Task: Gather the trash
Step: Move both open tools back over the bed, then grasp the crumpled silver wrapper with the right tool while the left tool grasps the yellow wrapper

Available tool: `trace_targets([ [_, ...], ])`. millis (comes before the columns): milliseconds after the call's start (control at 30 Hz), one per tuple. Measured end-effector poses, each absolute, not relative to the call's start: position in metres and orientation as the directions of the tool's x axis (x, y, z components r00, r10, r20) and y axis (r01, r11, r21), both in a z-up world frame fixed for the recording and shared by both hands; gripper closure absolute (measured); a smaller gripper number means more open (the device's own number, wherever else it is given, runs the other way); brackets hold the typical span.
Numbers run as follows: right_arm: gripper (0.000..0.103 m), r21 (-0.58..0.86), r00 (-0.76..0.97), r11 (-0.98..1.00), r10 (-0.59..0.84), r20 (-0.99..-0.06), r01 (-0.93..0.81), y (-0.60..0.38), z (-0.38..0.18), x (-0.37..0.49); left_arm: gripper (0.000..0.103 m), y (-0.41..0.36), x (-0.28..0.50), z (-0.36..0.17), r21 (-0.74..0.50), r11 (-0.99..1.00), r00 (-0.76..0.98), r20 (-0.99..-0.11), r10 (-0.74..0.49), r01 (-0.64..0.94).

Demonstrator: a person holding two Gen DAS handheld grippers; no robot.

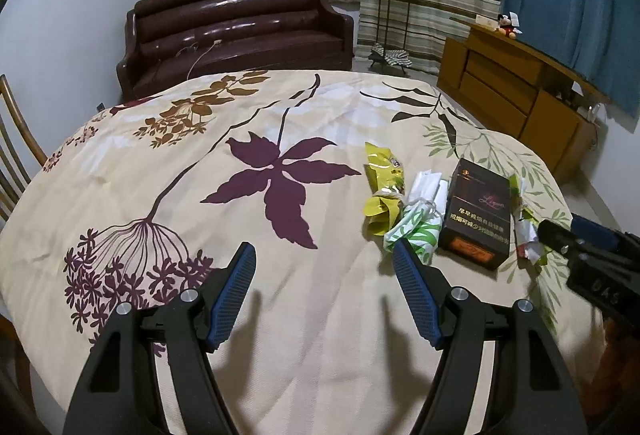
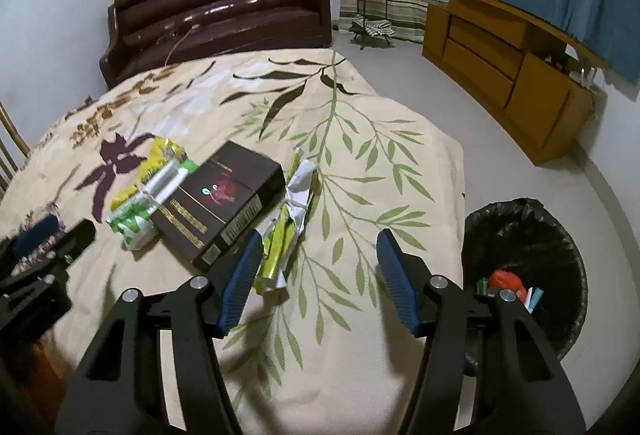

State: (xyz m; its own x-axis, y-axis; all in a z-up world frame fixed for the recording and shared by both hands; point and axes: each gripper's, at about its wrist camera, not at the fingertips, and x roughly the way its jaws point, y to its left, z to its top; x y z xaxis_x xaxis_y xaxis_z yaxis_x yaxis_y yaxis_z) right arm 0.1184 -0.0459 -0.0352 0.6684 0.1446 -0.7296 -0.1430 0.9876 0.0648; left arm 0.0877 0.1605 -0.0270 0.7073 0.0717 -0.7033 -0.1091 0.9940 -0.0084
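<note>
Four pieces of trash are lying near the desk's right edge: a crumpled yellow foil wrapper (image 1: 382,195), a tied green-and-white paper bundle (image 1: 416,223), a dark brown cigarette box (image 2: 218,203) and a twisted green-and-white wrapper (image 2: 288,219). Some scraps are already sitting in the black-lined bin (image 2: 524,275) on the floor. You are holding your left tool (image 1: 325,267) and right tool (image 2: 318,255) partly open, empty. A floral cloth (image 1: 200,195) is covering the desk; a brown sofa (image 1: 240,27) is standing beyond.

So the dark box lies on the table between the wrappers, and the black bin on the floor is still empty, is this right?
Not quite: the bin is not empty. The right wrist view shows a red piece and some small packets already inside it. The rest holds: the dark box lies on the table between the wrappers.
</note>
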Motion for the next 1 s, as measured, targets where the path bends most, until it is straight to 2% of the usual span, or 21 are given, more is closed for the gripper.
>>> trace_targets([
  [333, 0.046, 0.049, 0.656, 0.986, 0.142, -0.742, -0.158, -0.034, -0.041, 0.13, 0.034, 0.163, 0.094, -0.025, -0.023, 0.994, 0.709, -0.703, 0.059, -0.106],
  [400, 0.054, 0.042, 0.648, 0.987, 0.136, -0.749, -0.158, -0.034, -0.044, 0.133, 0.034, 0.164, 0.098, -0.023, -0.026, 0.994, 0.71, -0.702, 0.057, -0.106],
  [433, 0.055, 0.046, 0.644, 0.986, 0.141, -0.752, -0.162, -0.034, -0.046, 0.135, 0.034, 0.164, 0.099, -0.022, -0.026, 0.994, 0.71, -0.702, 0.056, -0.104],
  [467, 0.063, 0.045, 0.643, 0.985, 0.141, -0.752, -0.164, -0.033, -0.047, 0.135, 0.034, 0.164, 0.101, -0.022, -0.026, 0.994, 0.711, -0.701, 0.055, -0.103],
  [500, 0.077, 0.034, 0.643, 0.986, 0.132, -0.754, -0.163, -0.033, -0.047, 0.136, 0.034, 0.165, 0.103, -0.022, -0.024, 0.995, 0.711, -0.701, 0.055, -0.101],
  [567, 0.082, 0.028, 0.633, 0.986, 0.129, -0.763, -0.167, -0.033, -0.05, 0.139, 0.034, 0.164, 0.109, -0.022, -0.017, 0.995, 0.71, -0.702, 0.055, -0.094],
  [1000, 0.082, 0.029, 0.635, 0.986, 0.127, -0.762, -0.163, -0.038, -0.051, 0.146, 0.034, 0.151, 0.145, -0.031, -0.002, 1.0, 0.681, -0.732, 0.01, -0.017],
])
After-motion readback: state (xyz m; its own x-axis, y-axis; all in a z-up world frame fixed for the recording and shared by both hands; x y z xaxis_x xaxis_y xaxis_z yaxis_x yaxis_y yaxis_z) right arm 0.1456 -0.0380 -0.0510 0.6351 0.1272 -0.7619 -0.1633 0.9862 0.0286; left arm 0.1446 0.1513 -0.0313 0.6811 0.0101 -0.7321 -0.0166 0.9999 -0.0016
